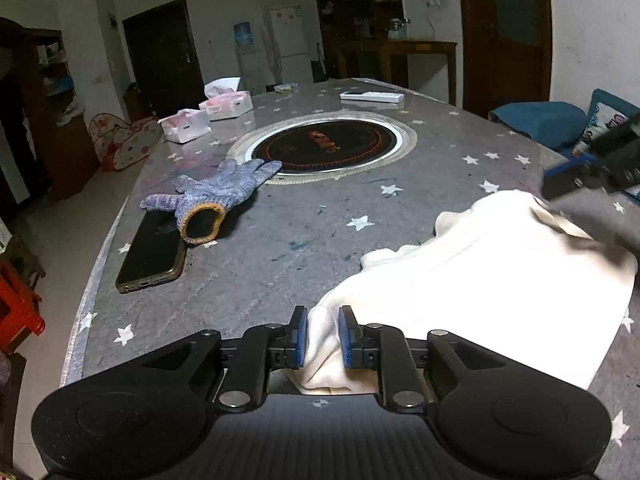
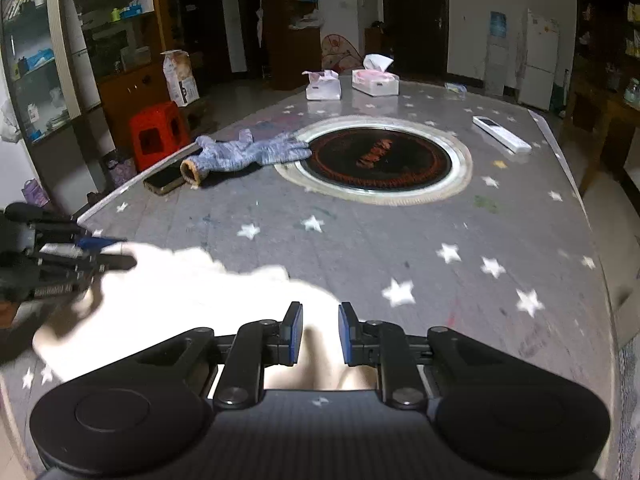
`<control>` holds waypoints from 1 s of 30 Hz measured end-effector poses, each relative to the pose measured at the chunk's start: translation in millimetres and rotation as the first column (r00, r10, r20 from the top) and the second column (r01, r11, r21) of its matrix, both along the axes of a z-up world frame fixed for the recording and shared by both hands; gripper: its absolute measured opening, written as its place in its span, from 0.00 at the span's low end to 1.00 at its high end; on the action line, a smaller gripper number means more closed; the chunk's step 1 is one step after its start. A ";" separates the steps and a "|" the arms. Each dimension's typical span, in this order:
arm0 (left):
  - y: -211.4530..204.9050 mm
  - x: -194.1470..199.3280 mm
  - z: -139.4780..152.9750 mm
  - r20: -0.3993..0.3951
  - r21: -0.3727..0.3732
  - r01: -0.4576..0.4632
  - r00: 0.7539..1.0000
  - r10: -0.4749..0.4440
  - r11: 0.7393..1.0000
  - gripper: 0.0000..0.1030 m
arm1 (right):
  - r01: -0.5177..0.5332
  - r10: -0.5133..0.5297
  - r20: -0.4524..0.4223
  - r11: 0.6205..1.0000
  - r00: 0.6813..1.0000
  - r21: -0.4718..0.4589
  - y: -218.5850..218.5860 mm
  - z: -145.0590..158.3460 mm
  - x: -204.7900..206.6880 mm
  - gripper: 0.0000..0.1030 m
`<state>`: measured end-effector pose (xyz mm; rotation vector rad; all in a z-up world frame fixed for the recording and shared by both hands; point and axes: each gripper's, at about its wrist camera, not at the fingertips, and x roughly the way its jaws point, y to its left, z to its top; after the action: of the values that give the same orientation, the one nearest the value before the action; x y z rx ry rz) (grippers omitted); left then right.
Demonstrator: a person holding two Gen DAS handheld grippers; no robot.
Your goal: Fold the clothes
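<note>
On the star-patterned table [image 1: 280,264], a phone [image 1: 154,250] lies at the far left with a blue knit glove [image 1: 218,192] overlapping its far end. Behind them stand two tissue boxes [image 1: 208,114], and the round inset burner [image 1: 328,146] sits mid-table with a white remote [image 1: 372,97] beyond it. The left gripper [image 1: 323,336] has its jaws closed narrowly on a bunched edge of the white garment [image 1: 500,280], which spreads rightward across the near table. The right gripper [image 2: 320,334] pinches the cloth's opposite edge, its jaws nearly together with fabric between them.
</note>
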<state>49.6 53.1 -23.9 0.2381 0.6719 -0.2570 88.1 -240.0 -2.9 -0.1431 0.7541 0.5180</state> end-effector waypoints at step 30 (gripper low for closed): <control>-56.5 45.5 -7.2 -0.074 -0.042 0.054 0.996 -0.057 0.998 0.18 | -0.064 0.068 -0.074 0.996 0.995 0.055 52.0 -23.6 37.3 0.15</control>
<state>95.1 -3.4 -31.2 0.2100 0.7350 -0.3332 125.4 -188.0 -26.5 -0.1004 0.8113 0.6088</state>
